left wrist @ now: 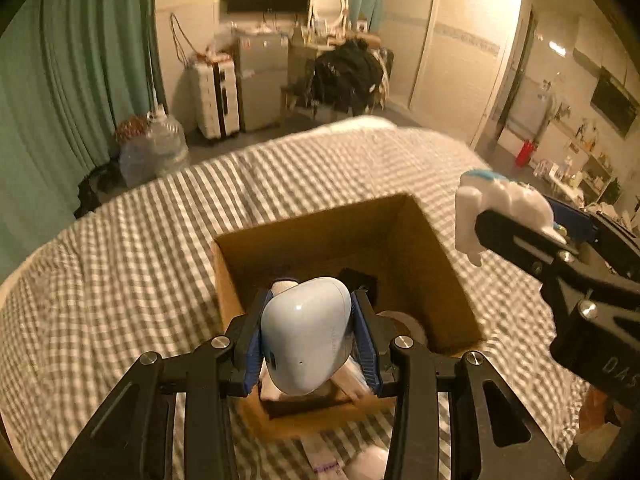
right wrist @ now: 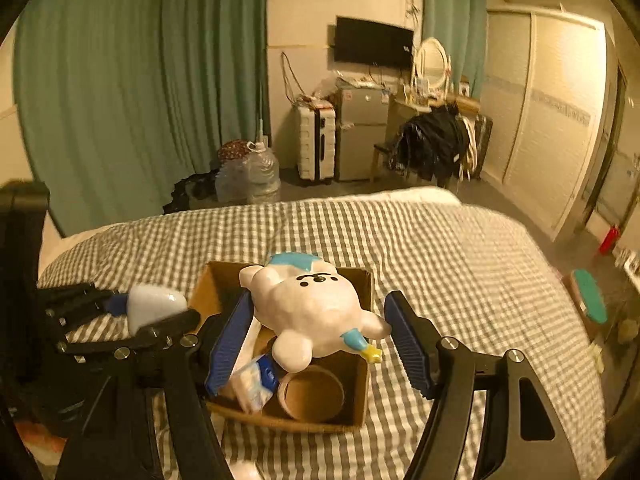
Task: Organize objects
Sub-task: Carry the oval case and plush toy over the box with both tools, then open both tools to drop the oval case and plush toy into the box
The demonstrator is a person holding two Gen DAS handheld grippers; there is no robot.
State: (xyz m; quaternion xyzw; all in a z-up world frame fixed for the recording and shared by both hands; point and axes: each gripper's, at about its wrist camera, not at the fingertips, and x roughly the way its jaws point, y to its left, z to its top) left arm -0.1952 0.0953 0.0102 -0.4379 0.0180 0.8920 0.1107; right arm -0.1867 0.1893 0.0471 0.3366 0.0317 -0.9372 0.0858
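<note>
An open cardboard box (left wrist: 436, 256) sits on the checked bed; it also shows in the right wrist view (right wrist: 362, 364). My left gripper (left wrist: 308, 336) is shut on a pale blue rounded device (left wrist: 306, 340) above the box's near side; the device also shows in the right wrist view (right wrist: 154, 306). My right gripper (right wrist: 320, 332) holds a white bear figurine (right wrist: 308, 308) with blue trim over the box; its jaws look wide, with a gap at the right finger. The figurine also shows in the left wrist view (left wrist: 500, 208), to the right of the box.
Inside the box lie a tape roll (right wrist: 312, 394), a small blue-and-white packet (right wrist: 256, 384) and dark items (left wrist: 360, 278). The grey checked bedspread (right wrist: 460, 280) surrounds the box. Beyond the bed stand water jugs (left wrist: 160, 148), a suitcase (left wrist: 216, 96) and a clothes-covered chair (left wrist: 348, 76).
</note>
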